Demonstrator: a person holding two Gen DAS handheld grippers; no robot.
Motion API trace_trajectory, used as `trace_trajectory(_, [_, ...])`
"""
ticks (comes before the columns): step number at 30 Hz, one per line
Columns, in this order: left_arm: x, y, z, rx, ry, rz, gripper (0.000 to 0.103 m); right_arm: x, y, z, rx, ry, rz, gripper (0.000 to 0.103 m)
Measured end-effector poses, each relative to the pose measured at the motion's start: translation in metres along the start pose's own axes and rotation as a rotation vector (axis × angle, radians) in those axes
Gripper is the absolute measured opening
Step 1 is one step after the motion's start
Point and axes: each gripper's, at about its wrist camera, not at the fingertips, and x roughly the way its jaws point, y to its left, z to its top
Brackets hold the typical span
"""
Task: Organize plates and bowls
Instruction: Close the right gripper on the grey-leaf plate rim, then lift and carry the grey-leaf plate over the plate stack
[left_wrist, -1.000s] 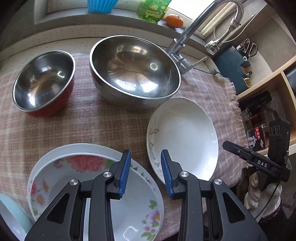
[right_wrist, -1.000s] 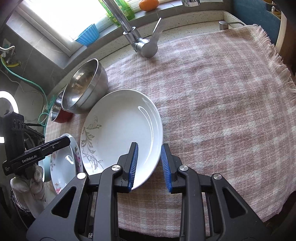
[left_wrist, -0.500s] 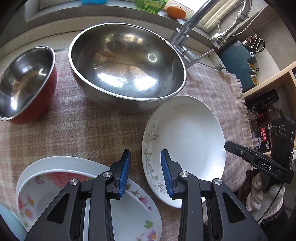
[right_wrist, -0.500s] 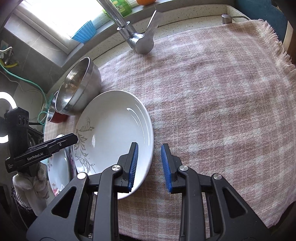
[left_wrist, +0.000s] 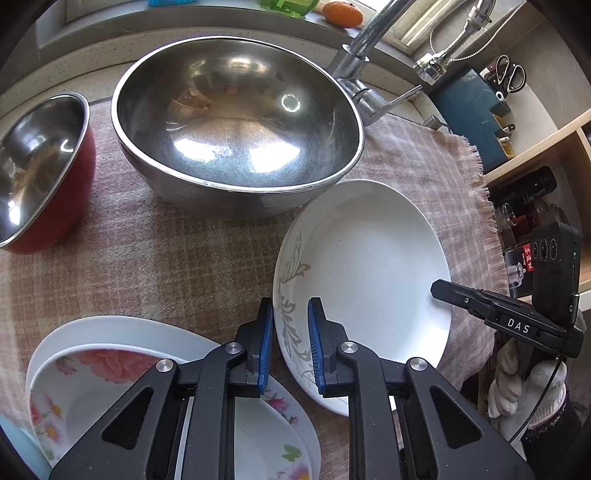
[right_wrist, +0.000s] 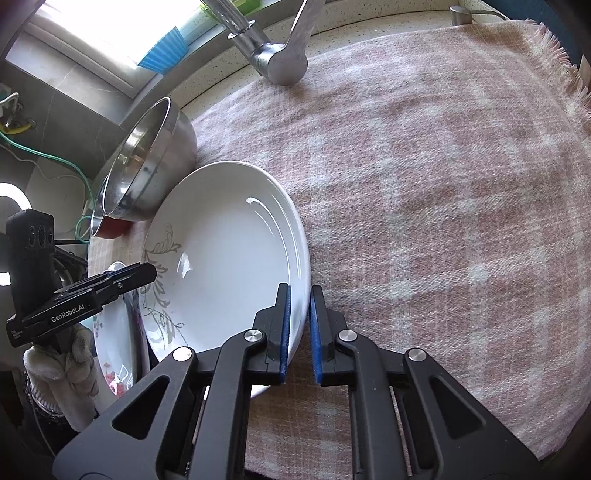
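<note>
A white deep plate with a grey leaf print (left_wrist: 365, 269) lies on the checked cloth, also in the right wrist view (right_wrist: 221, 254). My left gripper (left_wrist: 290, 347) straddles its left rim with the jaws a little apart. My right gripper (right_wrist: 298, 325) has closed on its right rim. A flowered plate (left_wrist: 110, 384) sits stacked on a white plate at the lower left. A large steel bowl (left_wrist: 236, 122) and a small red-sided steel bowl (left_wrist: 40, 166) stand behind.
The tap (left_wrist: 365, 66) rises behind the large bowl. The checked cloth (right_wrist: 443, 184) stretches bare to the right of the plate. Shelves with bottles (left_wrist: 524, 206) and a knife block stand at the far right.
Both grippers moved in on the leaf-print plate from opposite sides. The right jaws narrowed onto its right rim; the left jaws came over its left rim.
</note>
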Motion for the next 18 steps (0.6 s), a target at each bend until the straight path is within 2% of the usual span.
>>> trace_trajectory(9, [-0.003, -0.001, 0.000, 0.000, -0.002, -0.011, 0.016, -0.005, 0.000, -0.004, 0.001, 0.001, -0.004, 0.010])
trace_trajectory(18, [-0.012, -0.009, -0.003, 0.015, -0.005, -0.029, 0.016, -0.027, 0.002, -0.016, 0.021, -0.023, 0.000, 0.010])
